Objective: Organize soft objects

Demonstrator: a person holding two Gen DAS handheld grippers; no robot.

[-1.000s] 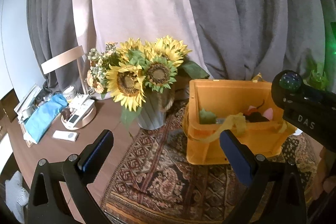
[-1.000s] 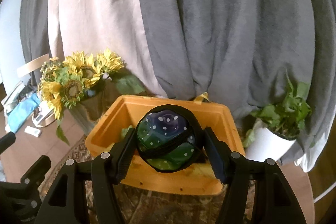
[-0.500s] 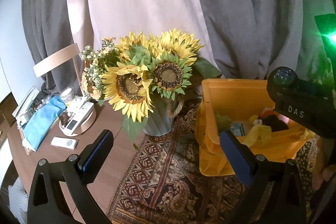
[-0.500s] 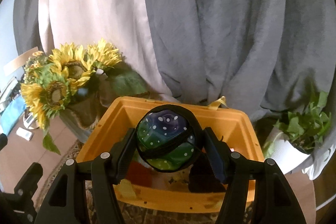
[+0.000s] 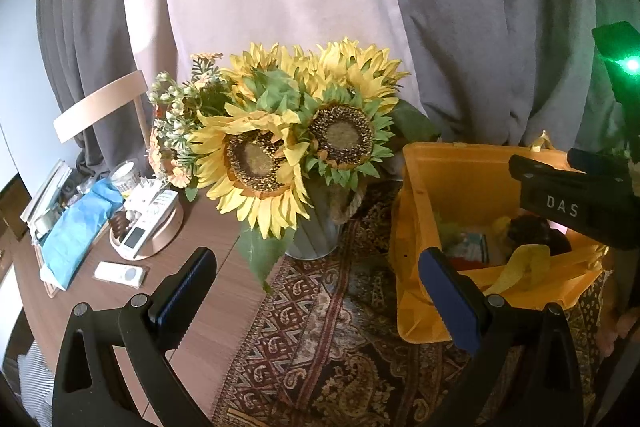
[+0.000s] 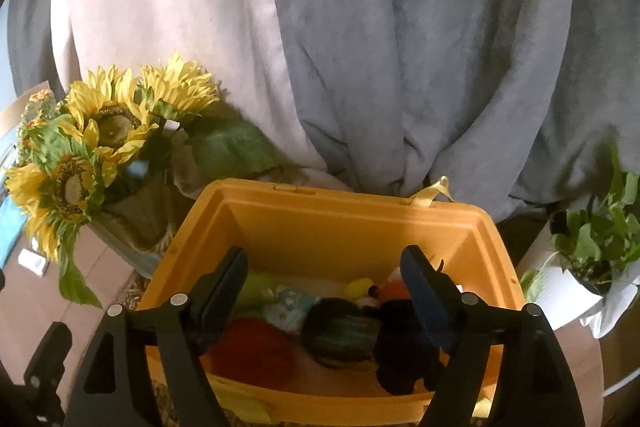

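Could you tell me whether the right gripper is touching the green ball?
Apart: the right wrist view shows the right gripper open, the green ball lying in the bin.

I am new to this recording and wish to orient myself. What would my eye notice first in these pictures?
The bright sunflower bouquet stands in a vase at the edge of the patterned rug, left of everything else. Right of it sits the orange bin, with soft toys inside, among them a dark green ball and a red one. The right tool hangs open above the bin, and the left tool is open and empty.
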